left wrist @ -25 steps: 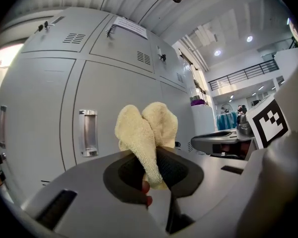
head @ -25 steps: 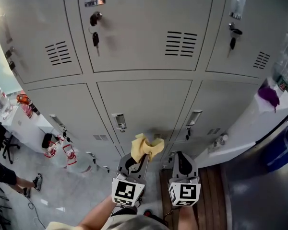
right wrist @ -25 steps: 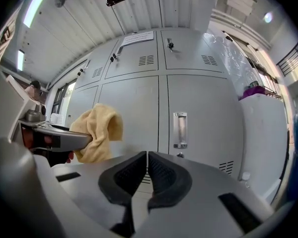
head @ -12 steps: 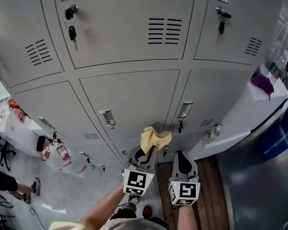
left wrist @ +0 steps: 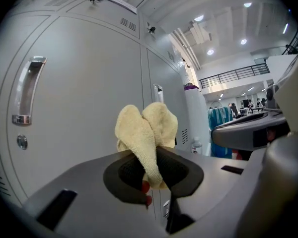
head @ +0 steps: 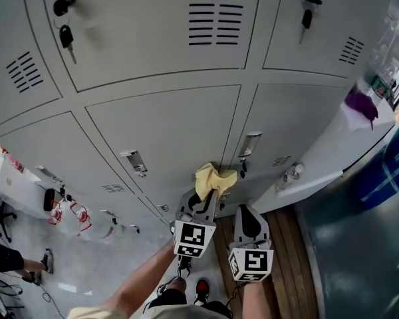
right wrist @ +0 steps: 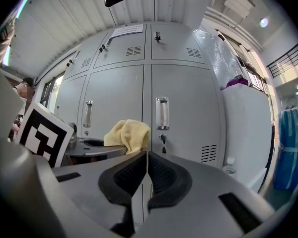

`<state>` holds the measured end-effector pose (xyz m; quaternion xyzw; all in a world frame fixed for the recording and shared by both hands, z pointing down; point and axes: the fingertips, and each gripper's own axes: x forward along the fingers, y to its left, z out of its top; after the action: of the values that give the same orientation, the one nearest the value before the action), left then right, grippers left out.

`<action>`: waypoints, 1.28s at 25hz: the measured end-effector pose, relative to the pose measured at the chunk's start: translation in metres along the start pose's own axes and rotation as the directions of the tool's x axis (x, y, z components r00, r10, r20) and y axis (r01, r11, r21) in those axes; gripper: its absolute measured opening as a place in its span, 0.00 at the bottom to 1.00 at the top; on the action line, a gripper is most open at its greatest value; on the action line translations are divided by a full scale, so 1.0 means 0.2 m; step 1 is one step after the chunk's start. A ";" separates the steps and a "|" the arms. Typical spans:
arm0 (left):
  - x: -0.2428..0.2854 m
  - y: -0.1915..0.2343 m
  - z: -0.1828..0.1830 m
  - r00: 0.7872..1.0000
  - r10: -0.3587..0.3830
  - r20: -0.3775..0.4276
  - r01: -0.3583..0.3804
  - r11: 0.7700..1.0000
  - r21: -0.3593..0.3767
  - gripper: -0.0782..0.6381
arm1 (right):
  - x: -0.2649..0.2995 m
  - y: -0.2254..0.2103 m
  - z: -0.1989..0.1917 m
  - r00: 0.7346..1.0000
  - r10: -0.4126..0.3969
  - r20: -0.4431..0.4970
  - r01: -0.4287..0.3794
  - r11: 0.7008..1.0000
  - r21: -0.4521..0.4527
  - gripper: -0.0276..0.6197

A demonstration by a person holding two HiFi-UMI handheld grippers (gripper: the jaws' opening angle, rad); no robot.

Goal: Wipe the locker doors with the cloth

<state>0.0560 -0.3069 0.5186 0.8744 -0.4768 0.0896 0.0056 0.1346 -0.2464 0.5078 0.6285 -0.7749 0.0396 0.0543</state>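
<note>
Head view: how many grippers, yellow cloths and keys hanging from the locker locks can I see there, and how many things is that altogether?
grippers: 2, the left gripper and the right gripper
yellow cloth: 1
hanging keys: 2, a left key and a right key
Total: 5

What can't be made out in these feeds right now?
- Whether the yellow cloth touches the locker door: in the head view the cloth covers the contact spot, and the left gripper view doesn't show the gap.
- Lockers below the cloth: head view, hidden behind the left hand-held gripper and the right hand-held gripper.
- Paper label on a top locker: right gripper view, print too small.
</note>
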 end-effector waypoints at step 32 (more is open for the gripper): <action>0.01 0.17 -0.07 0.999 0.027 -0.031 -0.028 0.999 -0.022 0.21 | 0.07 -0.08 -0.06 0.998 -0.051 -0.030 0.051 0.999 -0.005 0.08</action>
<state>0.0268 -0.3245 0.5296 0.8662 -0.4895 0.0977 0.0215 0.1475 -0.2627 0.5208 0.6473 -0.7578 0.0460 0.0681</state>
